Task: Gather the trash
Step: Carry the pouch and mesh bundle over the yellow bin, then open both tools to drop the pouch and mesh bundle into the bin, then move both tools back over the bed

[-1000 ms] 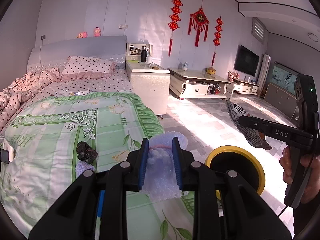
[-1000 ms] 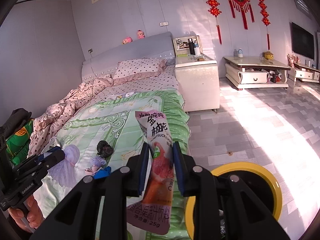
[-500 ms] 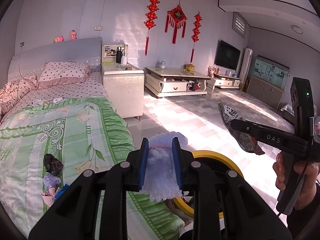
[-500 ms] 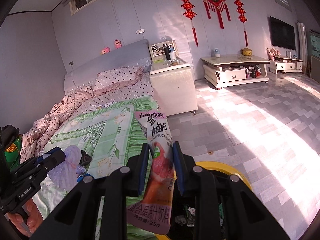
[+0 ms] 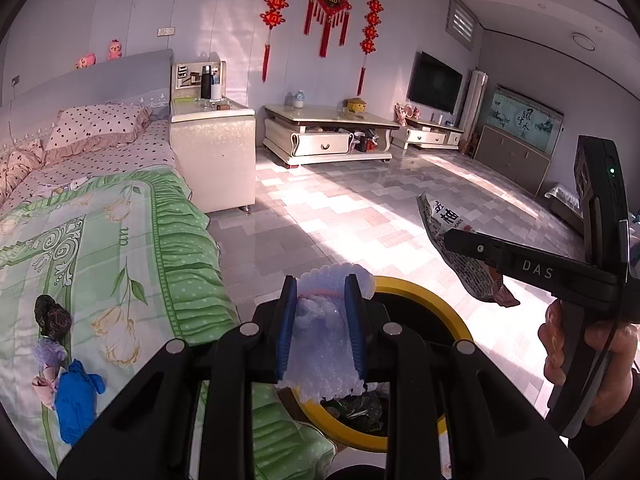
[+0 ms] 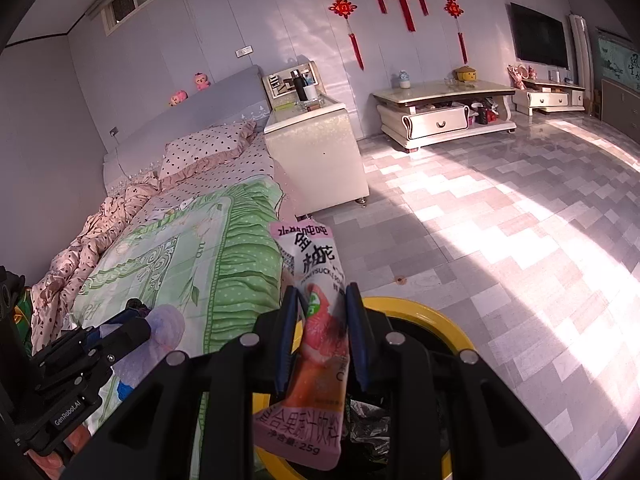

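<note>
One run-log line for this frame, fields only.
left hand-held gripper: shut on bubble wrap | right hand-held gripper: shut on drink pouch | yellow-rimmed bin: beneath both | bed: trash remains

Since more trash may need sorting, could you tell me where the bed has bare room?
The green quilt is bare between the dotted pillow and the black wad. It is crowded around that wad, the lilac scrap and the blue glove.

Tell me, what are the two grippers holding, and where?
Left gripper: bubble wrap, pinched across its middle. Right gripper: snack packet, pinched mid-length.
</note>
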Demonstrator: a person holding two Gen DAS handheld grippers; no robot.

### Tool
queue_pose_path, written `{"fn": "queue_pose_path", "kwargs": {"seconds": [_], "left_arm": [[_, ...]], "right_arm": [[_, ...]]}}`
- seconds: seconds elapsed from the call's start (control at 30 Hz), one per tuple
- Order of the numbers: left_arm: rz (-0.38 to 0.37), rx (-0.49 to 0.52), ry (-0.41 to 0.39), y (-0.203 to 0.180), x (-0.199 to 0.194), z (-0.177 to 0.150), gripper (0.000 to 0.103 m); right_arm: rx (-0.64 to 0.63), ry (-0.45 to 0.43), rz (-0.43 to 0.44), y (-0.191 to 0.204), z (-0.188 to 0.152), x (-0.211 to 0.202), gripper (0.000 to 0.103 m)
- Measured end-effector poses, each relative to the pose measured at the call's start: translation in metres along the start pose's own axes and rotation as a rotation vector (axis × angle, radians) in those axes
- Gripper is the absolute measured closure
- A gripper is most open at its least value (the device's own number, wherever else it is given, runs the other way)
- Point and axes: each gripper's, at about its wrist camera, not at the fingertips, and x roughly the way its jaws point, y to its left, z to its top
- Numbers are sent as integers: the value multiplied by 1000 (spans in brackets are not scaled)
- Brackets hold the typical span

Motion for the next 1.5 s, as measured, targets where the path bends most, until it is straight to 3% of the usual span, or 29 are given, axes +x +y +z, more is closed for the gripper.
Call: {"fn": "queue_pose_path", "kwargs": {"seconds": [0.5,0.67,0.77,1.07,1.17,1.5], "left_arm": [[-76,-7,120,-17,67,-32,76],[-81,-8,119,-15,70,-33,63],[-82,-18,118,-14,67,-34,52],[-67,-64,96,5,57,-33,29],[-43,-63,82,13,50,-33,22],[45,-72,49,58,22,-31,18]], "right_arm": [[109,90,-58,-52,-21,45,79],[123,92,-82,-58,-23,44,78],[142,84,-99,-63,-22,44,66],[147,66,-133,-65,-22,33,64],[149,64,-130,-61,-21,30,59],[125,64,-111,-31,-16,24,48]]}}
